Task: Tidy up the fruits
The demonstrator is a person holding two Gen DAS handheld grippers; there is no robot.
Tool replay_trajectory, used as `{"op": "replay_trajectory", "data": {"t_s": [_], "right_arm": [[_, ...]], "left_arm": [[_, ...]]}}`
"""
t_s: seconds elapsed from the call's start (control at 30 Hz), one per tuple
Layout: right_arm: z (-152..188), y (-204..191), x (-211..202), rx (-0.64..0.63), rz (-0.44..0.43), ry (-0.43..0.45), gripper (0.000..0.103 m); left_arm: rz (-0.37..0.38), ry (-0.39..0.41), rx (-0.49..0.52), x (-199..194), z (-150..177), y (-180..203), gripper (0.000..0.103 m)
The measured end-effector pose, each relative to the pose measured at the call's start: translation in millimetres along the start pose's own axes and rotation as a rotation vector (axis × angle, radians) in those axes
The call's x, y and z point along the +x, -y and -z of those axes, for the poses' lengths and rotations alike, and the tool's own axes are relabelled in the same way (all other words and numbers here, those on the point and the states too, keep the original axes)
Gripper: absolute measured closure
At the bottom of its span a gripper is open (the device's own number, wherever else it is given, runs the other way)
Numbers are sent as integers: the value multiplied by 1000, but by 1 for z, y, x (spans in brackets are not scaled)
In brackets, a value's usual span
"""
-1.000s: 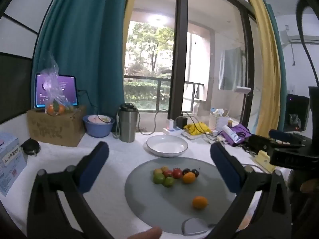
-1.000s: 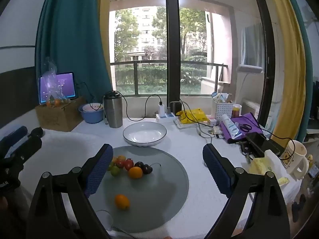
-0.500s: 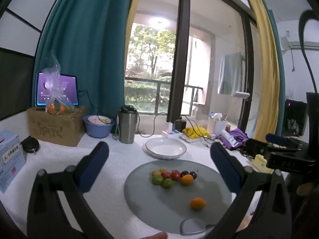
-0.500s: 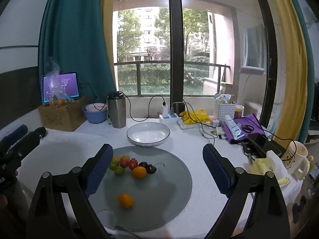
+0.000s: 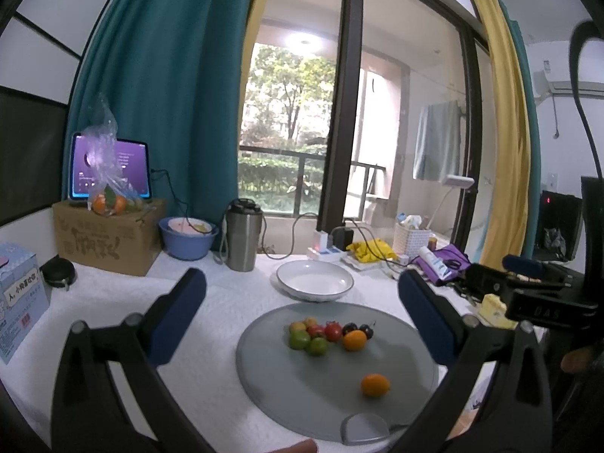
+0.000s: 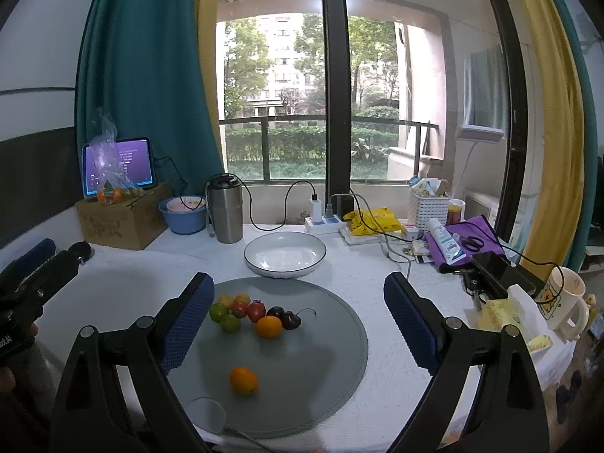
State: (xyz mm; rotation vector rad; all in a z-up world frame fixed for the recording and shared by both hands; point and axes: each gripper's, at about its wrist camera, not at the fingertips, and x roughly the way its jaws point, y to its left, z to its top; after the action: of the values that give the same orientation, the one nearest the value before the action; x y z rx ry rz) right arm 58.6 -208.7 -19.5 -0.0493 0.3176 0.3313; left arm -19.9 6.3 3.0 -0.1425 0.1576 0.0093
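A round grey mat [image 5: 396, 362] [image 6: 321, 358] lies on the white table. On its far side sits a cluster of small fruits [image 5: 324, 334] [image 6: 253, 313]: green, yellow, red, dark cherries and an orange one. One orange fruit [image 5: 374, 385] [image 6: 244, 379] lies alone nearer me. An empty white bowl [image 5: 314, 281] [image 6: 285, 253] stands behind the mat. My left gripper [image 5: 302, 313] is open and empty above the table. My right gripper [image 6: 298, 313] is open and empty above the mat.
A steel tumbler [image 6: 225, 208], a blue bowl [image 6: 184, 215] and a cardboard box [image 6: 122, 219] with a tablet and bagged oranges stand at the back left. A power strip [image 6: 324, 222], cables, a basket and a purple pouch [image 6: 468, 243] crowd the back right. A mug [image 6: 564, 298] stands at the right edge.
Both grippers have risen and tilted slightly, so the mat and fruits sit a little lower and further in both views. Nothing on the table has moved.
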Motion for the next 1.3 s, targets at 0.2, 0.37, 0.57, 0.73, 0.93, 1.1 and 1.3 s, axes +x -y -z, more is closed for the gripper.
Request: {"op": "replay_trajectory", "data": {"t_s": [0.2, 0.37, 0.57, 0.73, 0.93, 1.1, 1.3], "right_arm": [[0, -2, 0, -2, -2, 1, 10], [0, -3, -1, -7, -6, 1, 10], [0, -2, -1, -6, -6, 0, 10], [0, -3, -1, -7, -8, -1, 10], [0, -3, -1, -7, -10, -2, 10], [-2, -5, -5, -15, -13, 11, 10], [-4, -9, -7, -23, -21, 18, 10]], "left_arm": [[-4, 5, -8, -2, 1, -1, 1], [0, 3, -9, -2, 0, -1, 1], [11, 10, -6, -4, -2, 1, 1], [15, 10, -9, -5, -3, 1, 1], [14, 15, -13, -5, -6, -1, 1], [17, 31, -19, -9, -8, -1, 1], [16, 44, -29, -11, -11, -4, 1]]}}
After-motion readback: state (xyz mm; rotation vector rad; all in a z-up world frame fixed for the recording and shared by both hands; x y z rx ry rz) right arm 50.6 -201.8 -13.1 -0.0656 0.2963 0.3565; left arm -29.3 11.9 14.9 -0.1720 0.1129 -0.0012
